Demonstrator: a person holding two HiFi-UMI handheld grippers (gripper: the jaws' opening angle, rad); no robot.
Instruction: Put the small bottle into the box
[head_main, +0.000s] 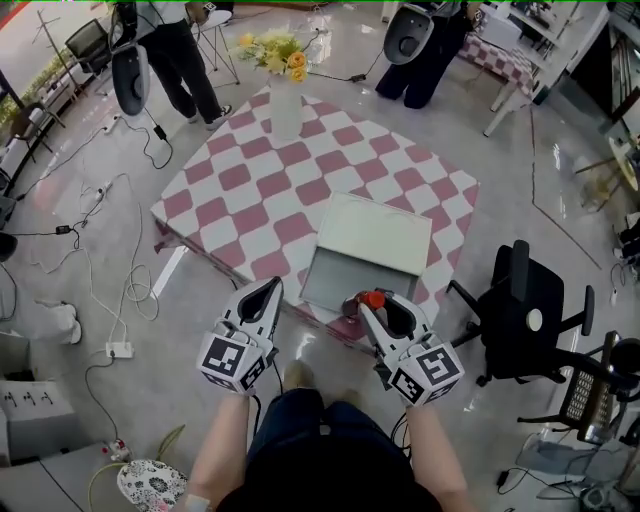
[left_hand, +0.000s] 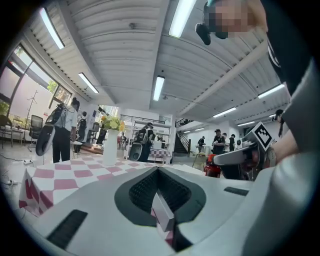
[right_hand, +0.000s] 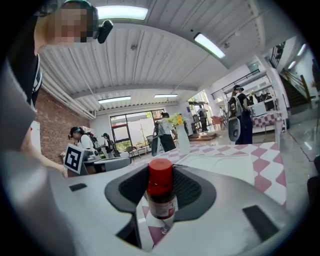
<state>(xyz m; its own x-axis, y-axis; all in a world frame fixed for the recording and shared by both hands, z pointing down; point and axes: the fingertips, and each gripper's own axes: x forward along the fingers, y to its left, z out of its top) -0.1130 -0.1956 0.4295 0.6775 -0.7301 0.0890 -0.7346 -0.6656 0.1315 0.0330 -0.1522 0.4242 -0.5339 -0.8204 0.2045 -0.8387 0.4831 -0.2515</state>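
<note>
The small bottle (head_main: 371, 300), dark with a red cap, stands upright between the jaws of my right gripper (head_main: 377, 304), which is shut on it. They hover at the near edge of the pink-and-white checkered table (head_main: 240, 180), just right of the open white box (head_main: 318, 262), whose lid lies behind it. In the right gripper view the bottle (right_hand: 161, 195) fills the gap between the pads, with the box (right_hand: 225, 164) beyond it. My left gripper (head_main: 270, 287) hangs off the table's near edge, left of the box, jaws together and nothing in them.
A white vase with yellow flowers (head_main: 285, 108) stands at the table's far side. A black office chair (head_main: 522, 312) is close on the right. Cables and a power strip (head_main: 118, 350) lie on the floor at left. People stand beyond the table (head_main: 185, 60).
</note>
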